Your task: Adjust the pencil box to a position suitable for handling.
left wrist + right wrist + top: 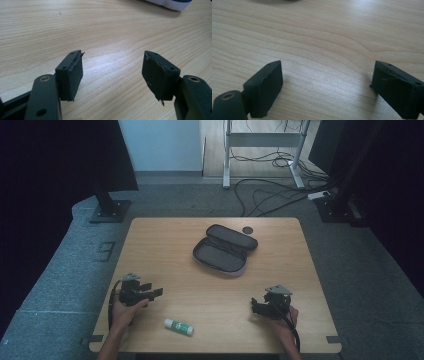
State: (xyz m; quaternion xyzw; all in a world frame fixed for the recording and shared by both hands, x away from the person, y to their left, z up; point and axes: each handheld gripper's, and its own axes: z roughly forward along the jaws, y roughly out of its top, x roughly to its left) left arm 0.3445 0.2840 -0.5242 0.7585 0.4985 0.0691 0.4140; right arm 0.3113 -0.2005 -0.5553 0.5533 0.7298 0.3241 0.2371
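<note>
Wooden desk [165, 245] holds open grey fabric pencil case [223, 251] at centre, empty. White-green glue stick [179, 326] lies at 6 o'clock, untouched. Left hand-held gripper [156, 292] at 8 o'clock, right hand-held gripper [256, 307] at 4 o'clock: both spread, empty. Packing judged not started.

We see the high view dim, its side edges nearly black. In both gripper views the desk [105, 30] gleams with soft glare just ahead of blurred jaws.
</note>
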